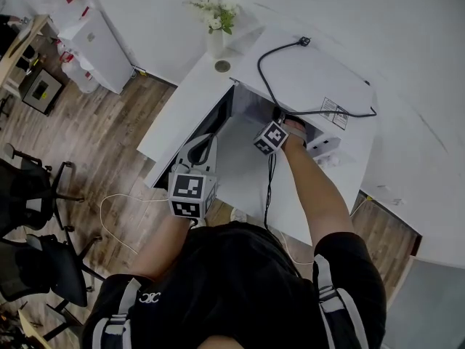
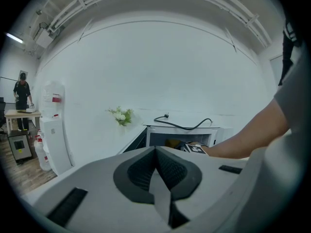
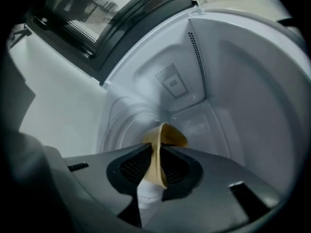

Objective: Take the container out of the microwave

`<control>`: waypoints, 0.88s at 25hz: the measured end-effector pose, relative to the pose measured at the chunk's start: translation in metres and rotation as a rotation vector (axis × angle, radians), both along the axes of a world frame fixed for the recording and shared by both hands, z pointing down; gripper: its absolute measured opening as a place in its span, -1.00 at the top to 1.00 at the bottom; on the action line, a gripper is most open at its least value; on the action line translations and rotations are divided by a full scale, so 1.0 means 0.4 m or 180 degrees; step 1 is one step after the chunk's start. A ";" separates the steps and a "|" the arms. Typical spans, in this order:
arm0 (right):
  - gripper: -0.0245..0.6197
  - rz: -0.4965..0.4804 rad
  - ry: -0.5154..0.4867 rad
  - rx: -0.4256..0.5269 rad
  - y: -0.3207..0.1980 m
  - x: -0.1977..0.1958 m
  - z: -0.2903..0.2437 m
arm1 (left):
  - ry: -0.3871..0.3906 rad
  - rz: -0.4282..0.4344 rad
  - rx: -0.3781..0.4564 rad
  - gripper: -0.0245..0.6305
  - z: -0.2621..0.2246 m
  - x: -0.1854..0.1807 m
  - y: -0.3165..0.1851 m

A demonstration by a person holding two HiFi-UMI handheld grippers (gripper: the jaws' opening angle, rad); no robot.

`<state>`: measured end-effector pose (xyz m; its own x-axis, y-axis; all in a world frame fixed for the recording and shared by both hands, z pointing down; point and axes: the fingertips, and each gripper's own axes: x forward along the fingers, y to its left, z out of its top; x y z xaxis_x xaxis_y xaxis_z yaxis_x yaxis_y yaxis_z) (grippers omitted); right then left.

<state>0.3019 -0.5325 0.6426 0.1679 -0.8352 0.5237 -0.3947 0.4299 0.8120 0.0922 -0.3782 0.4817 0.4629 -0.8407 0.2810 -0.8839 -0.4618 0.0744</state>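
The white microwave (image 1: 305, 78) stands on a white counter with its door (image 1: 211, 126) swung open to the left. My right gripper (image 3: 156, 166) reaches inside the cavity (image 3: 233, 96), shut on the thin rim of a tan container (image 3: 167, 136) that stands on the cavity floor. From the head view only its marker cube (image 1: 270, 137) shows at the opening. My left gripper (image 1: 205, 145) hovers by the open door, in front of the microwave (image 2: 182, 135); its jaws (image 2: 158, 171) are shut with nothing between them.
A vase of white flowers (image 1: 216, 20) sits at the counter's far corner. A black power cord (image 1: 290, 86) loops over the microwave's top. A white cabinet (image 1: 91, 38) stands at the left wall, office chairs (image 1: 43, 260) on the wooden floor.
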 end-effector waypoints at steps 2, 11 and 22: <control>0.73 -0.0015 -0.0054 -0.0016 0.007 -0.008 -0.008 | 0.0003 0.0027 0.0002 0.88 -0.002 -0.002 0.002; 0.73 -0.0076 -0.0249 -0.0098 0.056 -0.049 -0.034 | 0.0064 0.0165 0.0039 0.88 -0.016 -0.014 0.014; 0.85 -0.0240 -0.0392 -0.0133 0.183 -0.117 -0.093 | 0.0131 0.0406 0.0083 0.88 -0.039 -0.031 0.063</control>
